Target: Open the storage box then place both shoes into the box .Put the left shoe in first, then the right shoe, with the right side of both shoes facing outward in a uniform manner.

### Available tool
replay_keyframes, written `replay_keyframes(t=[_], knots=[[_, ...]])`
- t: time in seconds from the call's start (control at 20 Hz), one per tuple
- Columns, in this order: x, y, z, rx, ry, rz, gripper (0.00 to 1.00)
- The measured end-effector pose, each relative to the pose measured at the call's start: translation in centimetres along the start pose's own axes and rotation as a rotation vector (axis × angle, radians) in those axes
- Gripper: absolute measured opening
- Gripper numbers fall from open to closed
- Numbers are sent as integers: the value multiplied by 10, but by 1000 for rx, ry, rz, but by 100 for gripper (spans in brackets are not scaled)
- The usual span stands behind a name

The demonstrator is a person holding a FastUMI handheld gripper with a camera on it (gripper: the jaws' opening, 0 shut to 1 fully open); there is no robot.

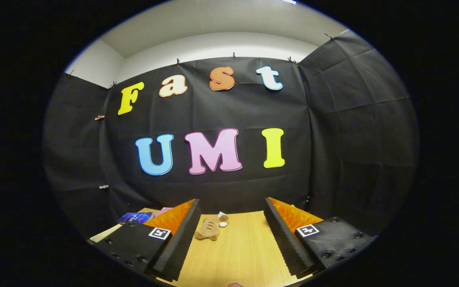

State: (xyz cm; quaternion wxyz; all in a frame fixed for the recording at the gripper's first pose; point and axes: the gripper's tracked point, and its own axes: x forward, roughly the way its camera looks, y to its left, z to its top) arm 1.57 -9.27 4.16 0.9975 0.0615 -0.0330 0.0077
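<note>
The hand-held gripper (pixel 231 223) is held above the light wooden table (pixel 237 255), its fingers wide apart and empty. A small tan plush shoe (pixel 210 229) is seen between them, farther on.

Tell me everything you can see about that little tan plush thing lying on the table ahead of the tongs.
The plush toy is small, tan and soft-looking, fabric by its look, with darker stripes across its body and a white bit at its far end. It lies flat on the wooden table, just ahead of the open tongs and nearer the left finger's tip. Nothing but the table touches it; what animal it is cannot be told.
</note>
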Motion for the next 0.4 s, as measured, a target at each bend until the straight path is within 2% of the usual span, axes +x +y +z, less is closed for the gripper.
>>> replay_keyframes(t=[0.4], knots=[[5, 11, -18, -58, 57, 17, 98]])
